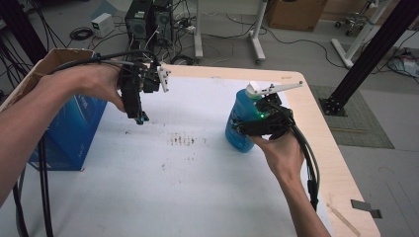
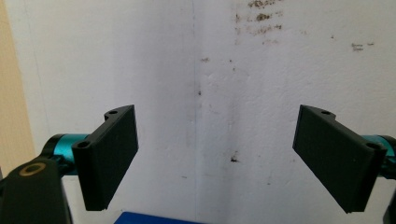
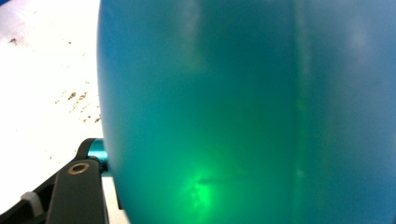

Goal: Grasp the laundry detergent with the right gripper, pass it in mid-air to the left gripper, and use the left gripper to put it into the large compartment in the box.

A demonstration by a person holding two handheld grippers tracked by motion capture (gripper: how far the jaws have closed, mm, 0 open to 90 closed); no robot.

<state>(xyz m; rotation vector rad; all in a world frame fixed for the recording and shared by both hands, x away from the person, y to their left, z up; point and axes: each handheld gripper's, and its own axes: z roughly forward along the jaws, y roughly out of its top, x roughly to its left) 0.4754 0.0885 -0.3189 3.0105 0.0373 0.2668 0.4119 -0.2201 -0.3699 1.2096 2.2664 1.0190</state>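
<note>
Bottle (image 1: 240,121), blue and upright at the table's (image 1: 197,187) right side, sits in my right gripper (image 1: 257,121), jaws around its belly, while my left gripper (image 1: 140,117) hovers wide apart over stains (image 1: 183,139), holding nothing.

A translucent blue plastic bottle (image 1: 240,123) with a smooth, glossy wall is seen. Beneath the bottle, the tabletop (image 1: 197,187) is covered by a matt white sheet, speckled with brown stains; beyond it, pale bare wood is shown at the edge.
</note>
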